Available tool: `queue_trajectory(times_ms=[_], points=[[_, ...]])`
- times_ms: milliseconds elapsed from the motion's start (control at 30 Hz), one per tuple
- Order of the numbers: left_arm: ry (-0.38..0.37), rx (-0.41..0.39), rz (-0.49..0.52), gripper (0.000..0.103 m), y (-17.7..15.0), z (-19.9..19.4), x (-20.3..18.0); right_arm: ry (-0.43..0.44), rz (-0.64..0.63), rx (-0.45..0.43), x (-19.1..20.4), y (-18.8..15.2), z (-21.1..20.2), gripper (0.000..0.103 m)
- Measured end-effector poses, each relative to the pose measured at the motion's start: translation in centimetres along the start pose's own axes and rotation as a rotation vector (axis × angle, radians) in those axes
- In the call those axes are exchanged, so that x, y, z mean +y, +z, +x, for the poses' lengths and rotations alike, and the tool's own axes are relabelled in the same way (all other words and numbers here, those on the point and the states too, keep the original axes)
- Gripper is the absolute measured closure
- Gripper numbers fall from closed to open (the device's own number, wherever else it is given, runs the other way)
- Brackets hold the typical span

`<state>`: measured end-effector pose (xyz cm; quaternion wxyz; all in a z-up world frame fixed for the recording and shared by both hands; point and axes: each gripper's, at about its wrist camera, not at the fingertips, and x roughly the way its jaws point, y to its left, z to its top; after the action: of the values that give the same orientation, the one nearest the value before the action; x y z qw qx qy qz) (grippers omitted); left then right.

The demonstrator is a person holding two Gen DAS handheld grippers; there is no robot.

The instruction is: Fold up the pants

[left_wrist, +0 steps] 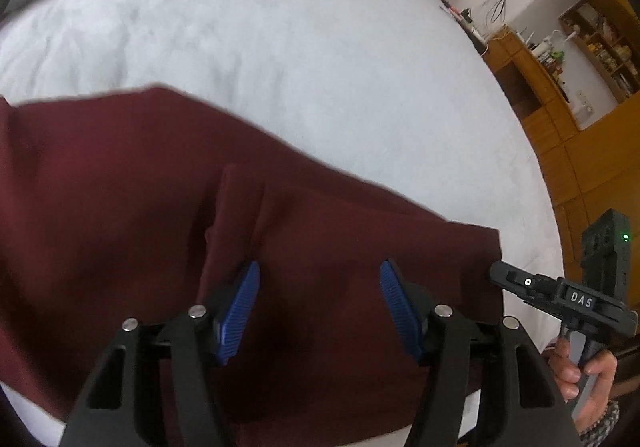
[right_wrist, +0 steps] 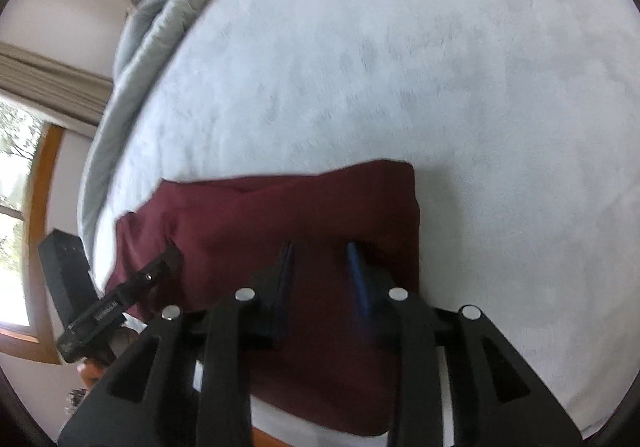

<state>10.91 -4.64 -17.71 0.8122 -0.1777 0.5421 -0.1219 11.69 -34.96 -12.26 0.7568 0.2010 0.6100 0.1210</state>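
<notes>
Dark maroon pants (left_wrist: 168, 199) lie flat on a white bed (left_wrist: 300, 47), near its front edge. My left gripper (left_wrist: 320, 287) hovers over them, jaws wide apart and empty, blue pads (left_wrist: 240, 307) showing. The right gripper shows in the left wrist view (left_wrist: 496, 275) at the pants' right edge. In the right wrist view the pants (right_wrist: 280, 215) look like a folded stack. My right gripper (right_wrist: 320, 267) is over them, jaws partly apart, nothing between them. The left gripper shows there too (right_wrist: 172, 253) at the pants' left edge.
A grey quilt (right_wrist: 160, 19) is bunched along the far side of the bed. Wooden shelves and cabinets (left_wrist: 580, 95) stand to the right of the bed. A window with a curtain (right_wrist: 24, 175) is on the left.
</notes>
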Motion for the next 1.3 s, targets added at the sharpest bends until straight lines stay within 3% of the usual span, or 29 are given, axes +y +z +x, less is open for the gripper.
queue_trajectory(times_ms=[100,233,333,400,467,567,667,867,1267,1300], points=[[0.008,-0.003,0.017,0.040,0.1,-1.0,-0.3,-0.027,-0.026,-0.005,0.8,0.1,-0.3,0.075],[-0.022,-0.063,-0.022,0.037,-0.2,-5.8,0.9,0.021,-0.072,-0.077,2.8,-1.5,-4.2,0.069],[0.021,-0.094,-0.048,0.019,-1.6,-9.5,3.4,0.067,-0.091,-0.103,4.1,-4.0,-6.2,0.059],[0.055,-0.124,-0.103,0.011,-3.2,-12.3,6.4,0.068,-0.096,-0.107,4.7,-5.5,-6.4,0.049],[0.096,-0.141,-0.200,0.005,-5.1,-14.7,10.2,0.038,-0.096,-0.103,4.9,-6.7,-6.1,0.023],[0.120,-0.175,-0.374,0.005,-7.7,-17.8,15.7,-0.037,-0.088,-0.089,5.3,-7.9,-4.9,0.014],[0.149,-0.217,-0.505,0.005,-9.6,-19.8,20.5,-0.095,-0.063,-0.058,5.6,-8.4,-3.1,0.013],[0.066,-0.277,-0.650,0.005,-10.2,-20.5,26.1,-0.151,-0.095,-0.073,6.9,-9.0,-2.1,0.012],[-0.053,-0.310,-0.801,0.007,-8.2,-17.0,29.2,-0.137,-0.147,-0.077,8.5,-9.5,-2.7,0.012],[-0.067,-0.311,-0.810,0.012,-8.2,-16.8,29.4,-0.140,-0.146,-0.074,8.6,-9.5,-2.6,0.012]])
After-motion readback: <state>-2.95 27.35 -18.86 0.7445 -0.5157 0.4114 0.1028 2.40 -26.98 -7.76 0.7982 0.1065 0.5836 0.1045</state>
